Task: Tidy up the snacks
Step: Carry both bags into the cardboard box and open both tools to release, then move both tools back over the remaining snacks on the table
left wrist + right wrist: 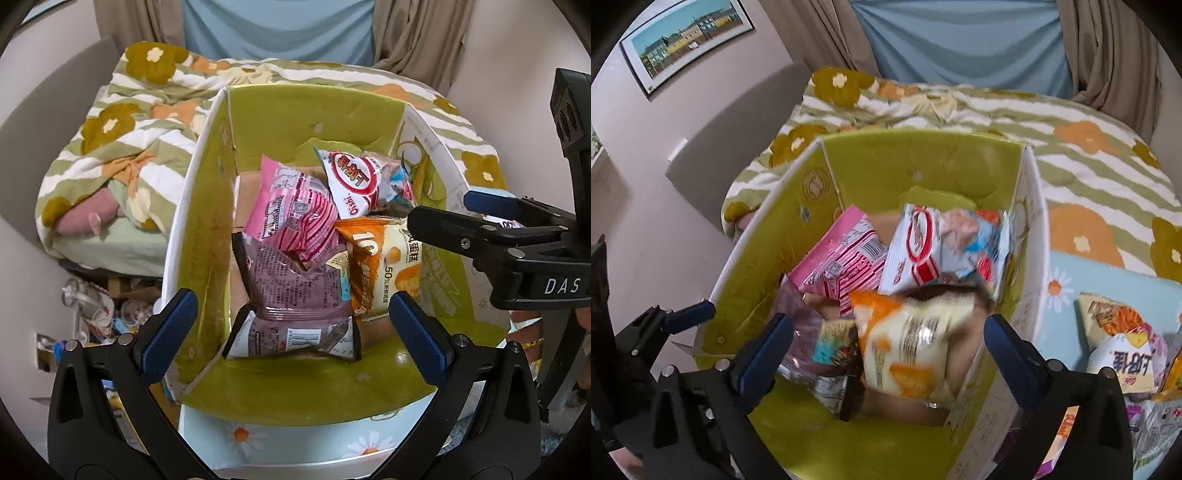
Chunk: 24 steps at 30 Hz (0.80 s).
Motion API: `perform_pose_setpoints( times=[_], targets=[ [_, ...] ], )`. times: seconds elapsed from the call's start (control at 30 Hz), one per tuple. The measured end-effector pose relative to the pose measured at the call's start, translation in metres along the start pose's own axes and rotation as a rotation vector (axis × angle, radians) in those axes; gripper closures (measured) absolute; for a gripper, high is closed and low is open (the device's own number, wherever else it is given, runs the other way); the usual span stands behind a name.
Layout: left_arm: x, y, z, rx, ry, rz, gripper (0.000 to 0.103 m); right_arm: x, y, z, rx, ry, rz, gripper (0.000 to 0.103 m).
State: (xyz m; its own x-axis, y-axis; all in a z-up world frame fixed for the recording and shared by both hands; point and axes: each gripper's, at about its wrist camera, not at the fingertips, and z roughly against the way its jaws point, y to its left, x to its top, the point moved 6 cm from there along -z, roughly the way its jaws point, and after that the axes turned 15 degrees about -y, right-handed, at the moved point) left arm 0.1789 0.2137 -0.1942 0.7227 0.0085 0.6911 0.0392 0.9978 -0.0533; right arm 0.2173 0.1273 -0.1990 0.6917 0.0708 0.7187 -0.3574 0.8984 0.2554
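A cardboard box point(207, 221) with green inner walls point(757, 277) holds a pink striped packet point(295, 218), a white-and-red packet point(354, 181), an orange-and-cream cake packet point(384, 266) and a purple packet point(295, 295). My left gripper point(293, 332) hovers open over the box's near end with nothing between its pads. My right gripper point(886, 354) is open too; the cake packet point(908, 343) shows blurred below it, free of both pads. In the left wrist view the right gripper point(439, 208) reaches in over the box's right wall. In the right wrist view only a blue pad point(690, 313) of the left gripper shows.
The box stands against a bed with a floral striped quilt point(129, 129). To its right, a light-blue daisy-print surface point(1067, 280) carries several more snack packets point(1119, 343). Floor clutter point(96, 306) lies to the left of the box.
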Motion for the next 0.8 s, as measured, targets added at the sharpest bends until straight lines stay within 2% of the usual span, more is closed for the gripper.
perform_pose_setpoints(
  times=[0.33,0.47,0.63,0.8],
  targets=[
    [0.021,-0.004,0.012,0.003,-0.026,-0.01,0.0,0.009,0.0,0.019,0.002,0.004,0.028,0.0],
    [0.033,-0.013,0.024,-0.011,-0.052,-0.037,0.0,0.019,-0.002,0.043,-0.014,-0.04,0.023,0.0],
    [0.039,-0.038,0.034,-0.07,-0.06,-0.06,0.0,0.024,-0.015,0.082,-0.083,-0.091,0.003,0.0],
    [0.035,-0.074,0.039,-0.153,-0.062,-0.1,0.0,0.016,-0.043,0.127,-0.17,-0.126,-0.06,0.0]
  ],
)
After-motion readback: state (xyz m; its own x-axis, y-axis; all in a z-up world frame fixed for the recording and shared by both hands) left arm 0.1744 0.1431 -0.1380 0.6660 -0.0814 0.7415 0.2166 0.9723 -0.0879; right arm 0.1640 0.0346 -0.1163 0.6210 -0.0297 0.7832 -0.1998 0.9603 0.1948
